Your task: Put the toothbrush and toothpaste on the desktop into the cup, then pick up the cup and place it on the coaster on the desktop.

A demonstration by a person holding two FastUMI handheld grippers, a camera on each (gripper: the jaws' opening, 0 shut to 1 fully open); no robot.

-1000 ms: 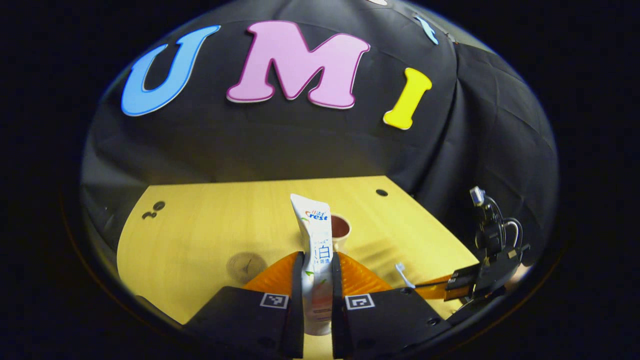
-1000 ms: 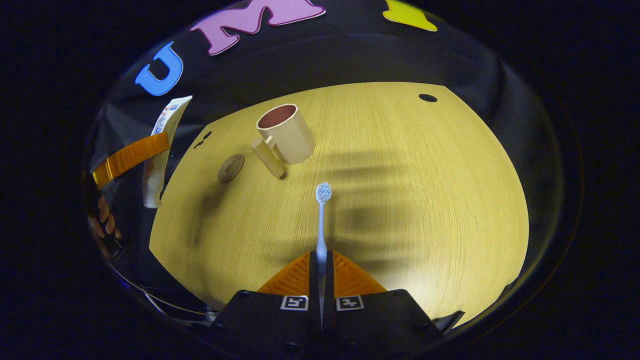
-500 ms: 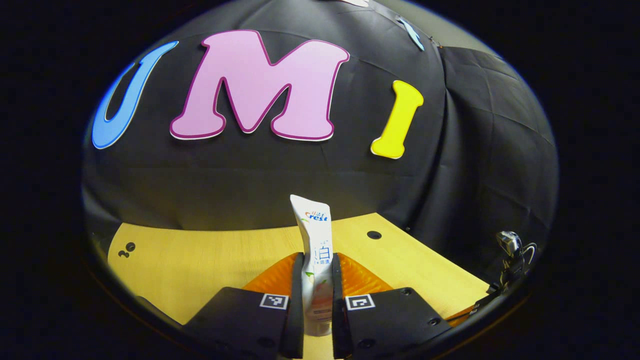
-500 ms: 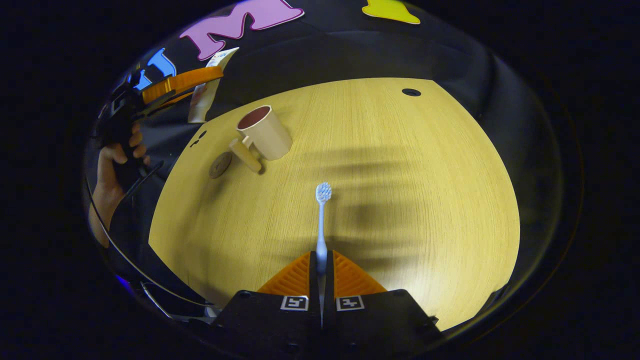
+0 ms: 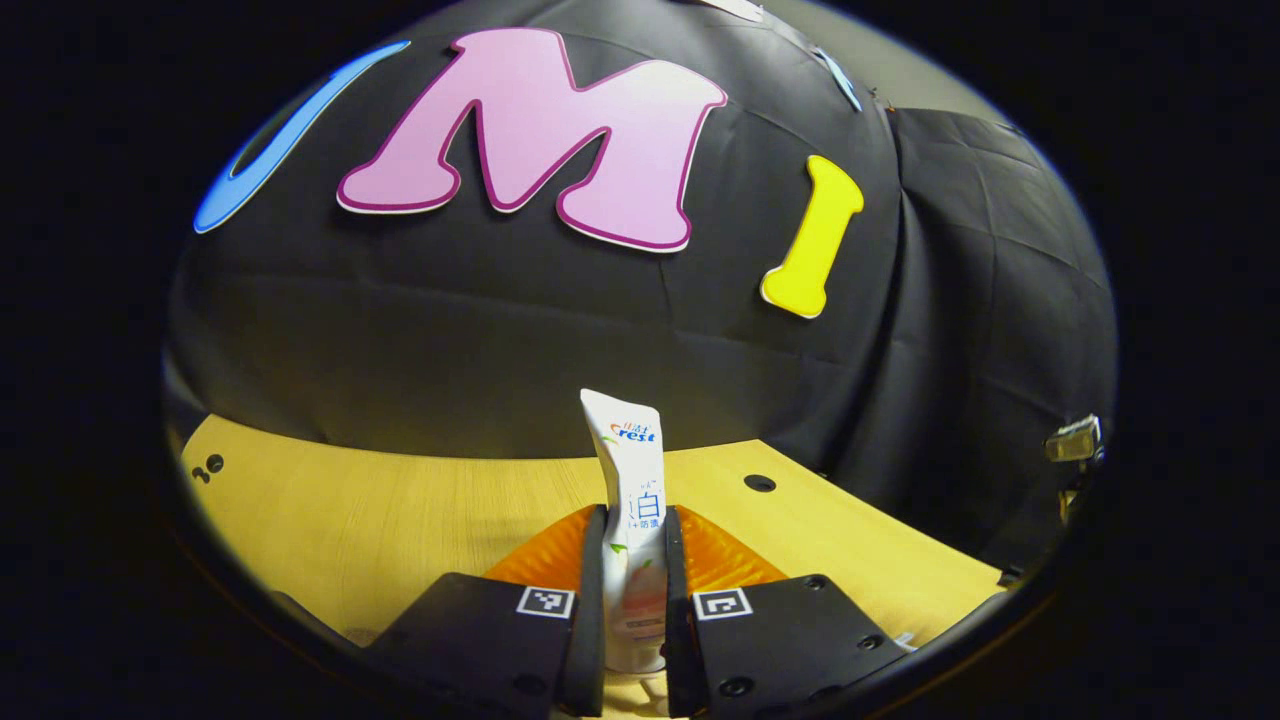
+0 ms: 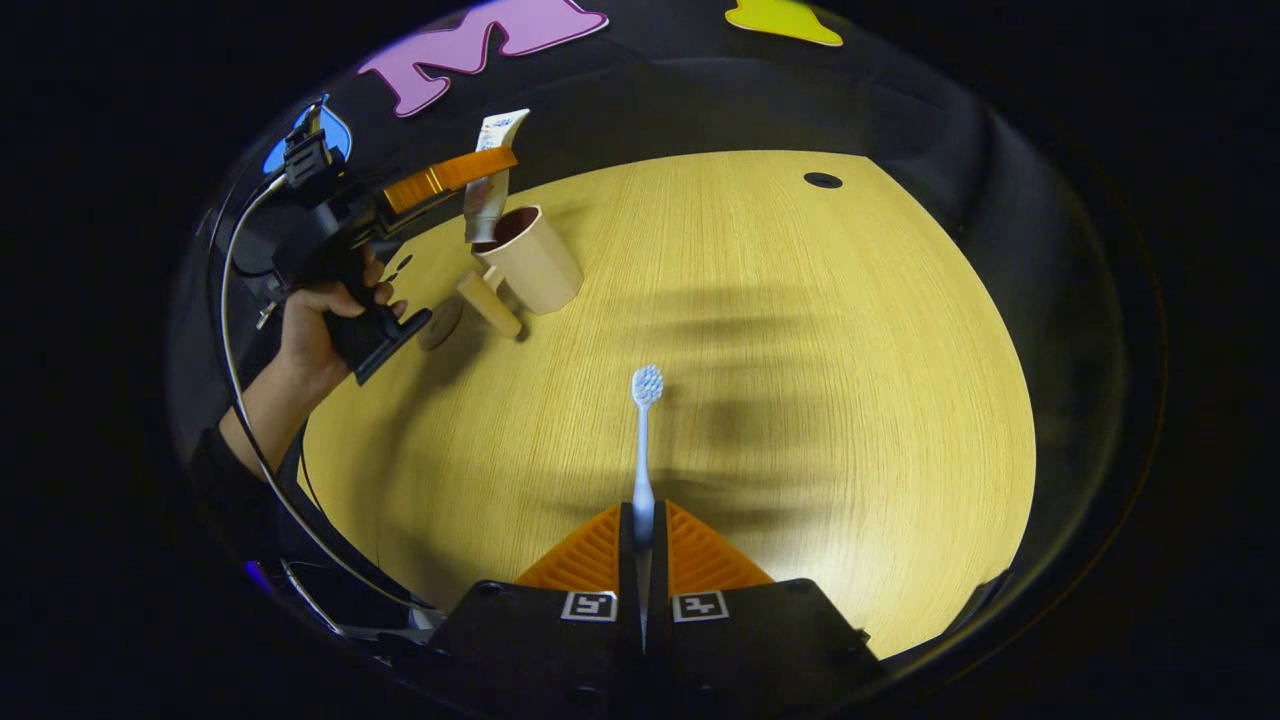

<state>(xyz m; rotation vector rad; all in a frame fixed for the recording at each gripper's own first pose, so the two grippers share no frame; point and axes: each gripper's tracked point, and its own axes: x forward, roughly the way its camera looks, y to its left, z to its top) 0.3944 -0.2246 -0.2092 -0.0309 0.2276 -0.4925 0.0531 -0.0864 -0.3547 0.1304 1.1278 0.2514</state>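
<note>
— hanging over the cup (image 6: 530,268), the toothpaste (image 5: 630,500) sits pinched in the left claw (image 5: 634,560)?
— yes; it should lower straight before releasing. the right claw (image 6: 641,550) grips the toothbrush (image 6: 643,440) above the bench (image 6: 800,350).

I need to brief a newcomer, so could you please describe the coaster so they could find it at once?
Start at the yellow wooden table and go to the beige cup near its far left. Just left of the cup's handle, partly behind a hand, lies the coaster: a small, flat, dull brown disc, the only thing there lying flush on the wood.
</note>
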